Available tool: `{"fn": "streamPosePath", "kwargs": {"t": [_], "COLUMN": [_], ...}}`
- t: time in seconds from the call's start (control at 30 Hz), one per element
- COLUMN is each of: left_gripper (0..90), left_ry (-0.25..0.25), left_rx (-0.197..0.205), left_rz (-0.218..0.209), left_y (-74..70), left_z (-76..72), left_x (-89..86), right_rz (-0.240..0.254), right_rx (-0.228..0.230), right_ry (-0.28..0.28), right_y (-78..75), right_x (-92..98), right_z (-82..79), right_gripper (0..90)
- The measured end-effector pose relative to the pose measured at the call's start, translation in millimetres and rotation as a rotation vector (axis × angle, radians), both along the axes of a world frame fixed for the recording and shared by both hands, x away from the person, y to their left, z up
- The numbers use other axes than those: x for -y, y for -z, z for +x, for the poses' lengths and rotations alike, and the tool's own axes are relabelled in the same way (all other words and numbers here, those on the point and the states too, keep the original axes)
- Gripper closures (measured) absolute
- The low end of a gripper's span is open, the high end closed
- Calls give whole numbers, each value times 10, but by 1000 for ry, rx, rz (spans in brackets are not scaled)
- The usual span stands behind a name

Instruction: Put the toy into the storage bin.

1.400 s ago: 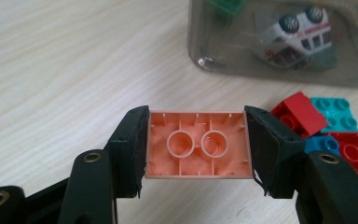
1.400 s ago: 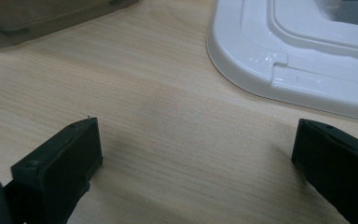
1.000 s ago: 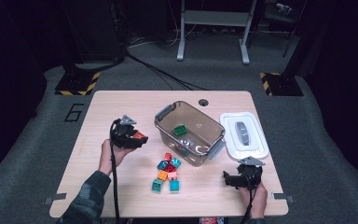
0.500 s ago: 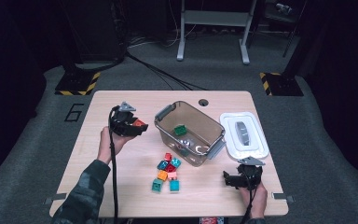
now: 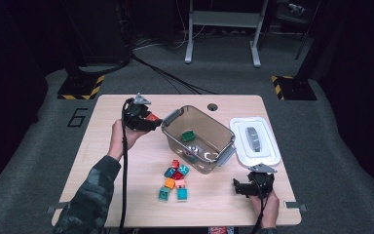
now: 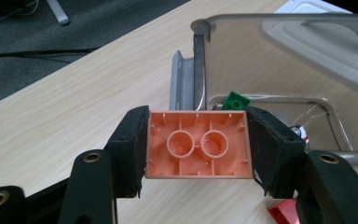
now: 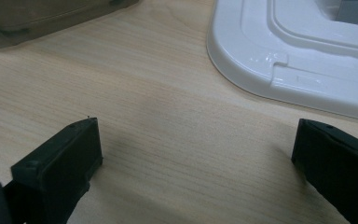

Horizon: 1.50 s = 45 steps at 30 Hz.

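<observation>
Left claw (image 6: 198, 144): clenched on an orange brick (image 6: 199, 144), both jaws pressed flat against its short ends, hollow underside with two round tubes facing the camera; seen from above, this claw (image 5: 148, 119) is held just beside the left end of the clear bin (image 5: 198, 138), at its grey latch. Inside the bin: one green brick (image 5: 188, 136) and a small item too unclear to name. Just in front of the bin, on the desk (image 5: 102, 161): a loose cluster of bricks (image 5: 174, 180) in red, teal, orange and green. Just right of the bin: white lid (image 5: 254, 141), lying flat. Right claw (image 7: 196, 158): released, jaws wide apart with bare desk between them, near the front edge of the lid and well apart from the bin.
</observation>
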<state>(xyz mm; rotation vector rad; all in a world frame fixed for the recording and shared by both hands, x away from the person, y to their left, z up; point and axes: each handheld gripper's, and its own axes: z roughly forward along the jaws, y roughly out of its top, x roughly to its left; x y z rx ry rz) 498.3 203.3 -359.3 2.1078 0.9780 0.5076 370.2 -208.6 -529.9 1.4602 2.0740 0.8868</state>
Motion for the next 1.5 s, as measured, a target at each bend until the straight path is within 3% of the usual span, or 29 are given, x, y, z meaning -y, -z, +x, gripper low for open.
{"fn": "streamPosePath", "kwargs": {"t": [0.17, 0.33, 0.4, 0.67, 0.87, 1.07, 1.5], "left_gripper": [431, 431, 431, 431, 431, 431, 429], "left_ry": [22, 28, 42, 76, 117, 131, 136], "left_rx": [-5, -7, -13, -33, -80, -110, -134], "left_rz": [19, 7, 24, 28, 58, 67, 64], "left_y": [-29, -15, -11, 87, 226, 316, 337], "left_z": [56, 98, 114, 130, 115, 118, 95], "left_x": [113, 232, 275, 479, 600, 645, 627], "right_rz": [0, 0, 0, 0, 0, 0, 0], "right_rx": [0, 0, 0, 0, 0, 0, 0], "right_ry": [0, 0, 0, 0, 0, 0, 0], "right_y": [0, 0, 0, 0, 0, 0, 0], "right_x": [0, 0, 0, 0, 0, 0, 0], "right_z": [0, 0, 0, 0, 0, 0, 0], "right_gripper": [9, 9, 9, 9, 9, 9, 9]}}
